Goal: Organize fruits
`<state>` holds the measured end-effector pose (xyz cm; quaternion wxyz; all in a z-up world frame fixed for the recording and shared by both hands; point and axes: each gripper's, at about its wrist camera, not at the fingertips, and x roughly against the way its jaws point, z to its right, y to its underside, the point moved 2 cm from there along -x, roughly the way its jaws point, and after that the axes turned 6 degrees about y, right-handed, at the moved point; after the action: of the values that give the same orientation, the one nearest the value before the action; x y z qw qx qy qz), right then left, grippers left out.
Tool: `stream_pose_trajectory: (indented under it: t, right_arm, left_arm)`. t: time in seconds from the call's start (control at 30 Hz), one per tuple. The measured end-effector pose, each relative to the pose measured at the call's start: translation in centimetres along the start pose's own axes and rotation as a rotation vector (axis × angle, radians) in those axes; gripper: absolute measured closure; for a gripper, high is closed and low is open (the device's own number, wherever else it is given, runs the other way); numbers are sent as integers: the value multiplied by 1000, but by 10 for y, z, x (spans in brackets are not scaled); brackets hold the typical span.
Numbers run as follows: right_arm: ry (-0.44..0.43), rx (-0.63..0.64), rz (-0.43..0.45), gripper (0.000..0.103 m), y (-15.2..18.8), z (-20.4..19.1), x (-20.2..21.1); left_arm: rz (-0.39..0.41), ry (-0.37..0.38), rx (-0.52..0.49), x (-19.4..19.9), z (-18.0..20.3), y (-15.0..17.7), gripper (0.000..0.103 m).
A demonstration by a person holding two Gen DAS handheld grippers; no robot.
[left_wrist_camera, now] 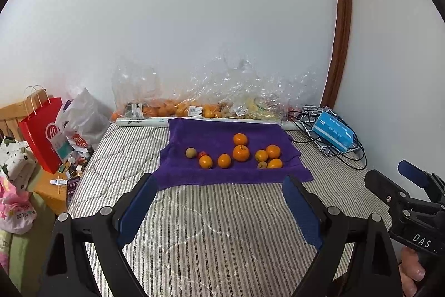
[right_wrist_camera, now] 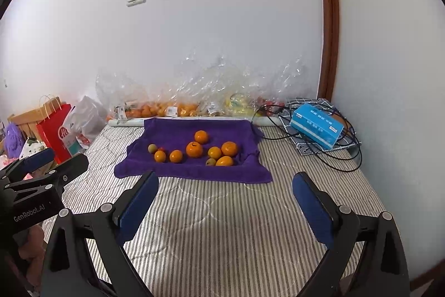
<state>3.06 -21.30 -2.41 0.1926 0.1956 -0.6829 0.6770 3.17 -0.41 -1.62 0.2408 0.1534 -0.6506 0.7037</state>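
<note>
A purple towel [left_wrist_camera: 211, 132] lies on the striped bed, also in the right wrist view [right_wrist_camera: 178, 130]. On it sit several orange fruits, the largest [left_wrist_camera: 240, 153] in the middle, also seen from the right wrist [right_wrist_camera: 194, 149]. A pale greenish fruit [left_wrist_camera: 190, 152] lies at the left, and a small red one [left_wrist_camera: 202, 154] beside it. My left gripper [left_wrist_camera: 219, 183] is open and empty, short of the towel's near edge. My right gripper [right_wrist_camera: 225, 180] is open and empty, also short of the towel.
Clear plastic bags of fruit [left_wrist_camera: 178, 107] line the wall behind the towel. A blue box [right_wrist_camera: 315, 125] on black cables sits at the right. A red paper bag [left_wrist_camera: 44, 130] and clutter stand left of the bed. The striped mattress [left_wrist_camera: 211, 227] lies between grippers and towel.
</note>
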Motion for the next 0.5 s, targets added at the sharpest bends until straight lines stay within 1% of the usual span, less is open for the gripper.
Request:
stream_pose_trajectory:
  t: [0.5]
  right_arm:
    - [8,-3,11,7,-1,0,5]
  left_arm:
    - [7,-6,-1,3,0,-3,11]
